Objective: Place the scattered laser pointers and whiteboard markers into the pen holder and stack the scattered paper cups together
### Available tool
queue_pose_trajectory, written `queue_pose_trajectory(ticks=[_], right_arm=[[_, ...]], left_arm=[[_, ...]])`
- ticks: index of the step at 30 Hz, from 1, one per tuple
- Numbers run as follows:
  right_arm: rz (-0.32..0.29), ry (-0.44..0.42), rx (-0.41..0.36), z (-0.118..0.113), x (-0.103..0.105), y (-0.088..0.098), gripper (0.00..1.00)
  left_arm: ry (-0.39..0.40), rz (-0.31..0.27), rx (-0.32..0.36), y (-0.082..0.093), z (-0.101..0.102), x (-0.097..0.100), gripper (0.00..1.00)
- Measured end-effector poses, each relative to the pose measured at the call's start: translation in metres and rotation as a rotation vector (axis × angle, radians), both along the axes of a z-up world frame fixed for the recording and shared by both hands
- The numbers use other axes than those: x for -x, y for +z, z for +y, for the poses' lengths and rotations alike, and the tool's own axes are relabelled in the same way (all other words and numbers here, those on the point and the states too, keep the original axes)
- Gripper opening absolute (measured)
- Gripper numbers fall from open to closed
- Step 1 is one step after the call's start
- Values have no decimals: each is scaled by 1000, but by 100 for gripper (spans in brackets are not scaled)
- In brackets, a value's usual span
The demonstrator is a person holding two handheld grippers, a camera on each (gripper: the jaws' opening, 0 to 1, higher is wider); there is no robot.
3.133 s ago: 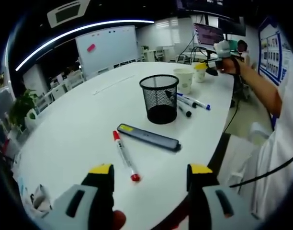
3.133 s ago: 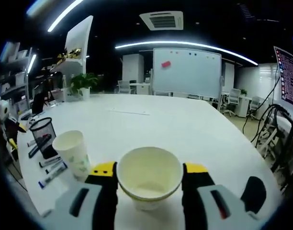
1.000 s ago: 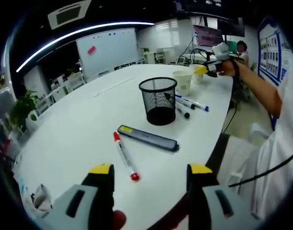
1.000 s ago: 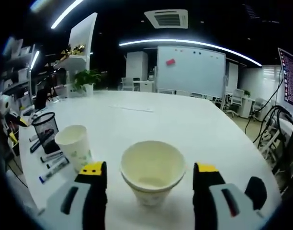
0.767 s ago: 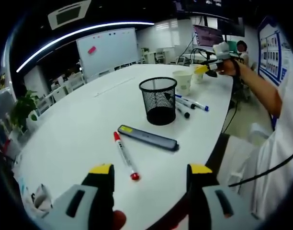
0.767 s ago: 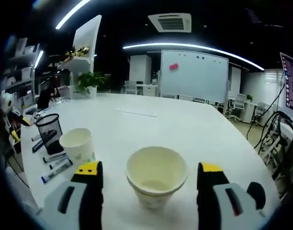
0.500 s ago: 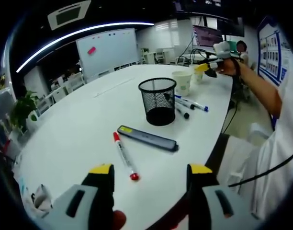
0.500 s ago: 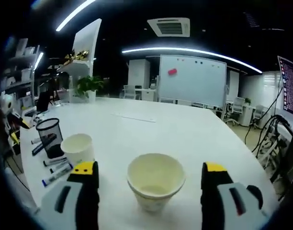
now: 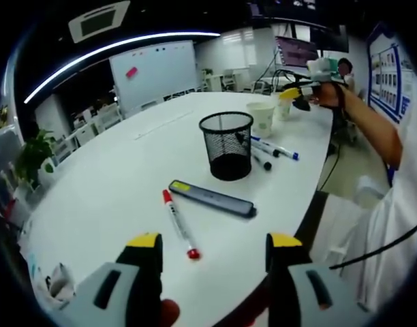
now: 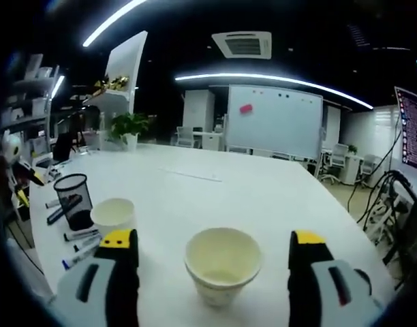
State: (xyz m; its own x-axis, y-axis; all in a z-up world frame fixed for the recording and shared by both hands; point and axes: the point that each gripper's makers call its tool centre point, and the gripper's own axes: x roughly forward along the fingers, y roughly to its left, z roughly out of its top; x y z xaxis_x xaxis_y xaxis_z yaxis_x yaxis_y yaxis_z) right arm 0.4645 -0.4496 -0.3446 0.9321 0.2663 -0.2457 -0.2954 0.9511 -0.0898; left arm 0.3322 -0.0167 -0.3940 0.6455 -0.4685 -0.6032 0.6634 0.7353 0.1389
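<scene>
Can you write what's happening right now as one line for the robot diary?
right gripper: open, straddling cream paper cup | left gripper: open, idle | red-capped whiteboard marker, black mesh pen holder: untouched

Table layout around the pen holder (image 9: 227,144).
A marker (image 9: 177,223) and a remote-shaped pointer (image 9: 211,198) lie before it; more markers (image 9: 274,146) lie beside it; two cups (image 9: 262,117) stand behind.

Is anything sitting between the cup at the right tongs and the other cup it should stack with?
Nothing visible. In the right gripper view the near cup stands between the open right tongs, and only bare table separates it from the second cup. The markers and pen holder lie beyond that cup.
</scene>
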Motion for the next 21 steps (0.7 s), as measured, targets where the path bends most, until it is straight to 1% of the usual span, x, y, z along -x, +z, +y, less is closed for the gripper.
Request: queue_pose_trajectory(ticks=[5, 11, 16, 21], right_arm=[[-20, 6, 1, 2, -1, 7, 93], [-23, 20, 2, 6, -1, 8, 93], [-44, 3, -7, 3, -2, 15, 93], [-50, 9, -20, 8, -1, 18, 93]], left_arm=[[-4, 0, 1, 0, -1, 0, 61], [2, -4, 3, 1, -1, -1, 61], [1, -2, -1, 0, -1, -1, 61], [7, -3, 4, 1, 1, -2, 63]])
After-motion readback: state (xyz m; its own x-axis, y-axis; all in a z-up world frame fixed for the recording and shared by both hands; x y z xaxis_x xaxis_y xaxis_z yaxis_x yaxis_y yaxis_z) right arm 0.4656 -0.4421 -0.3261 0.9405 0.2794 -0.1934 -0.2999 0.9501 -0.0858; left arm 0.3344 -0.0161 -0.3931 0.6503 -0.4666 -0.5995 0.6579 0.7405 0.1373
